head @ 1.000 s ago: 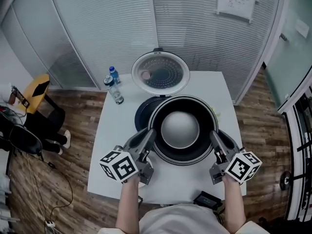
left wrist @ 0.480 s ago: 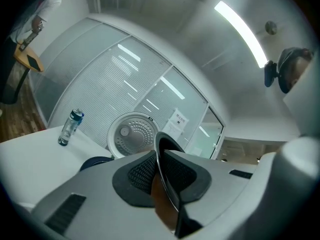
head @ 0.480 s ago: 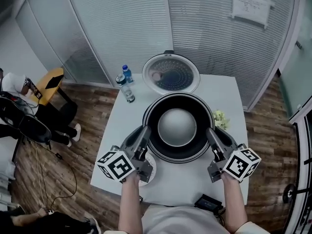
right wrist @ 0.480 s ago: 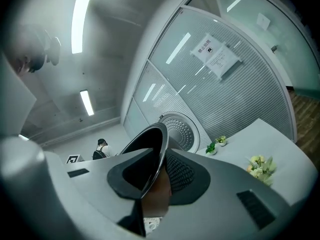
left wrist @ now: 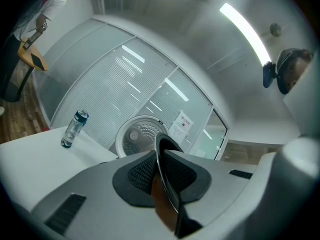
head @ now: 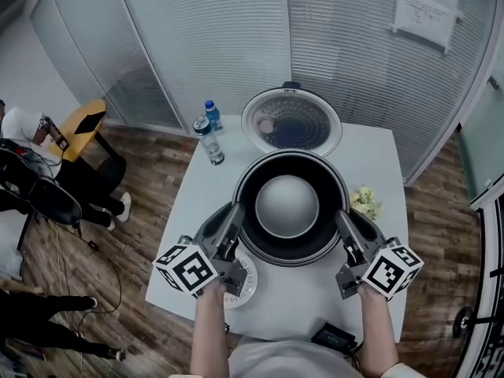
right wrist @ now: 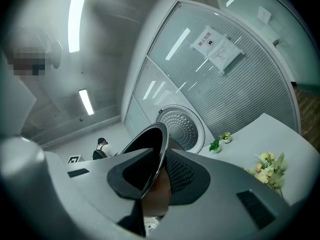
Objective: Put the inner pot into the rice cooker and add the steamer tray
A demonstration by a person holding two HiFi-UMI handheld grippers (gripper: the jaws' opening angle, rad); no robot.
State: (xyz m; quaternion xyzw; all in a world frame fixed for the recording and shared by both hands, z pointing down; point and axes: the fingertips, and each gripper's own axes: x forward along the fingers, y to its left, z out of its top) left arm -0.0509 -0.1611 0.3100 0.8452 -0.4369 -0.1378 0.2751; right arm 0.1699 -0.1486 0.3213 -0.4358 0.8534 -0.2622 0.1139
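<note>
Inner pot (head: 290, 207) hangs clear of the desk (head: 315, 302), carried between both grippers. Left gripper (head: 234, 219) is clamped on the thin rim at the pot's 9 o'clock. Right gripper (head: 345, 220) is clamped on the rim at 3 o'clock. In each gripper view the rim runs edge-on between the ribbed pads. The open rice cooker lid (head: 291, 122) stands at the pot's 12 o'clock. We cannot see the cooker body; we judge it lies under the pot.

To do this step well, we judge:
- hold the rim level
- centre the pot on the well just in front of the lid
- lower both sides together
- let go only once it sits flat

An uneven drop could jam the rim.

Pose: both forearms enter from 6 o'clock, grippers level and angled inward toward the pot, marker cubes nearest us.
</note>
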